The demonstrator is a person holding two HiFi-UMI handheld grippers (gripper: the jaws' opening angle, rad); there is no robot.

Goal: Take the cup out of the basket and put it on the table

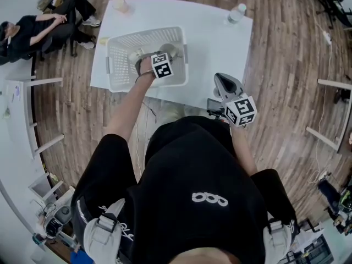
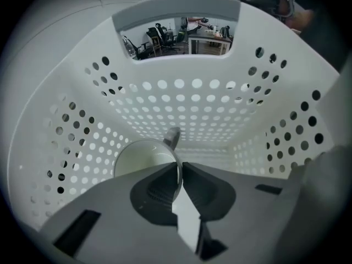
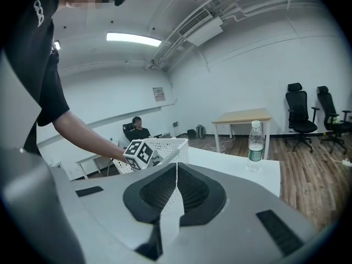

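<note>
Item: cup (image 2: 144, 157), pale, glossy, with a handle (image 2: 171, 137) on its far side; it sits inside the basket, low between the perforated walls, mouth turned up toward the left gripper view. Whether it rests on the basket floor cannot be told. Container: white perforated basket (image 1: 118, 59), cut-out handle in the end wall, standing on the white tabletop (image 1: 214, 43). Left gripper (image 2: 180, 172): reaching steeply down into the basket, jaws clamped on the cup's rim, one jaw inside the mouth, the other outside the wall. Right gripper (image 3: 176, 175): jaws pressed together with nothing between them, held above the near edge of the tabletop, well apart from the basket. Other: clear plastic bottle (image 1: 236, 14), upright near the far right corner of the tabletop.
</note>
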